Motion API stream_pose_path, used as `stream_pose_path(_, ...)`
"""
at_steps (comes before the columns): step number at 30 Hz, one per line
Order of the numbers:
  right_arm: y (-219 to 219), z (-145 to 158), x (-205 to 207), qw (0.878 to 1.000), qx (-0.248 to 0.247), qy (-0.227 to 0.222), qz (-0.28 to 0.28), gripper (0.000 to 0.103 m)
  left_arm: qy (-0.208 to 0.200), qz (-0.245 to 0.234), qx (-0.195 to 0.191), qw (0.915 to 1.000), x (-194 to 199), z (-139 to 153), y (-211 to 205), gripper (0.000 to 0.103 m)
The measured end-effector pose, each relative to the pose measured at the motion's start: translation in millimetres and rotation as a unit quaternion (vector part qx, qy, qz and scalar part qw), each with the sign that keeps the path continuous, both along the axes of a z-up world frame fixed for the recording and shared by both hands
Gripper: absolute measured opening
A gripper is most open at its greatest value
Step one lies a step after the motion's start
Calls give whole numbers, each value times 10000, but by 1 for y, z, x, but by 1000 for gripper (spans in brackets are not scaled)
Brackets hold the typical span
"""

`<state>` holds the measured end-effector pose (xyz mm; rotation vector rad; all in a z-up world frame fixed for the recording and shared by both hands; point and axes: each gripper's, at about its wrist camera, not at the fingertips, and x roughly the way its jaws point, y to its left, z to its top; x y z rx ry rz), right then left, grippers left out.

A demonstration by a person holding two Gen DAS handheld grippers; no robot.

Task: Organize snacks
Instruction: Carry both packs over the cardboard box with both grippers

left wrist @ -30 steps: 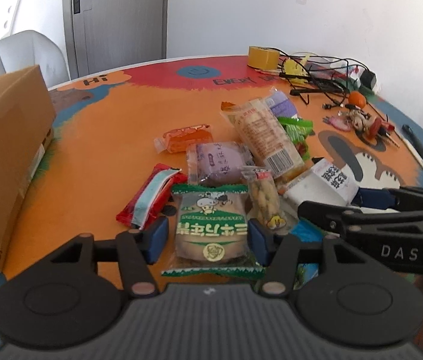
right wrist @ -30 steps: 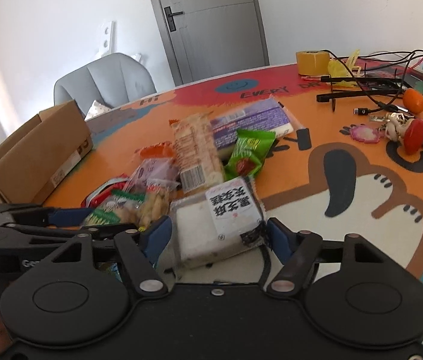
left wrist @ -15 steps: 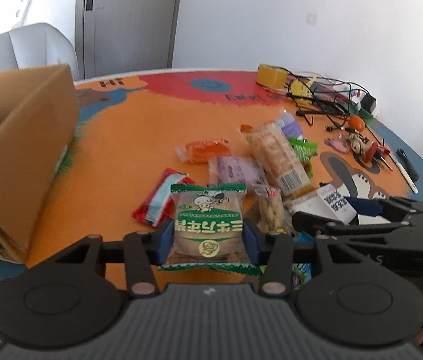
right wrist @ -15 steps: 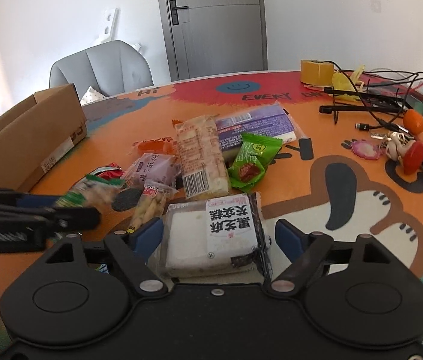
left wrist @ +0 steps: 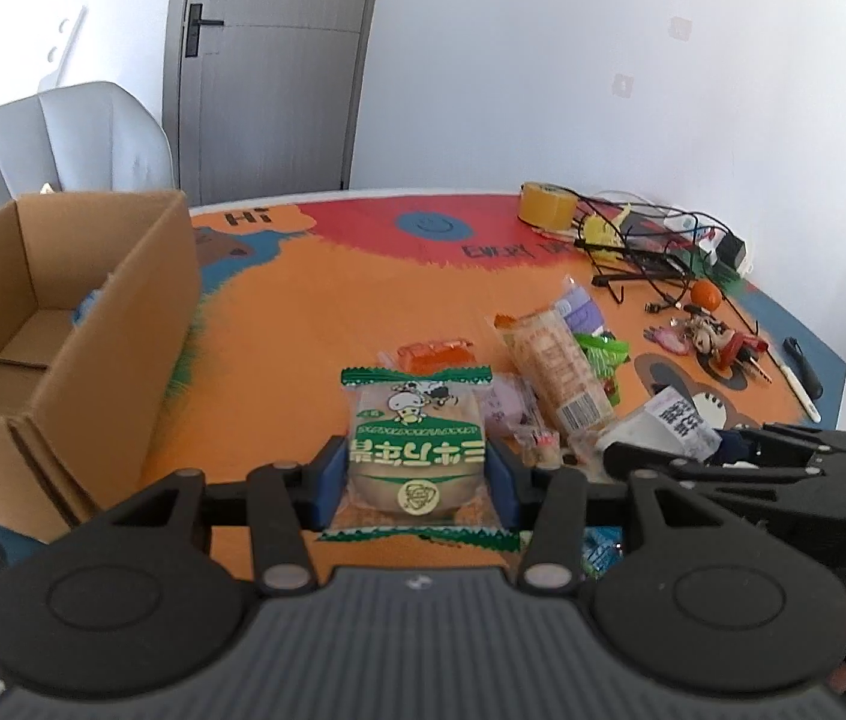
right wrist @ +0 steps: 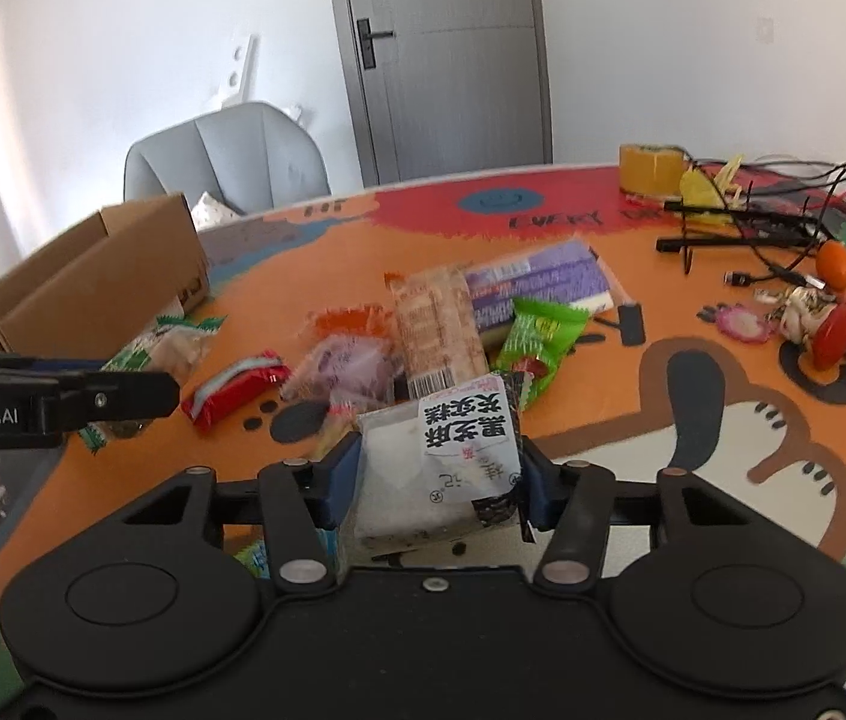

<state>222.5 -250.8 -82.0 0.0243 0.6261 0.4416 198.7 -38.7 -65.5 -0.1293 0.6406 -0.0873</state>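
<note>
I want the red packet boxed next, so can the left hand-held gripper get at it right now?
Probably not yet: the left hand-held gripper is shut on the green-and-white snack pack, so its jaws are full. The red packet itself lies uncovered on the table.

Cardboard box (left wrist: pixel 81 324) left of the snack pile (left wrist: pixel 549 372), cables (left wrist: pixel 651 246) and keys (left wrist: pixel 717 339) far right on the table (left wrist: pixel 315 312).

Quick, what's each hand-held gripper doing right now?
Left hand-held gripper: shut on the green-edged snack packet.
Right hand-held gripper: jaws closing on the white black-lettered packet, pads touching it.
</note>
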Motion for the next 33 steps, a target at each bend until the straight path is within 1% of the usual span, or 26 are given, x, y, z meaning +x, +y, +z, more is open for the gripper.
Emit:
stream_pose_path(7,4,18,-1,9994,306,-141,76,53,-209,115,5,9997,-10,16,13,48)
stream_pose_path(10,12,24,-3,9992,325,-209,122,52,-270,170,-50,9995,-14,23,22,48)
stream_pose_path(15,26,36,-1,9987,386,-314,146,52,-395,249,-14,9989,-22,36,35,48)
stream_pose_path(28,71,63,-2,9957,540,-580,475,52,-646,499,154,9965,-35,65,76,48)
stream_pose_path(33,84,73,0,9943,594,-653,599,52,-690,658,205,9952,-38,72,92,48)
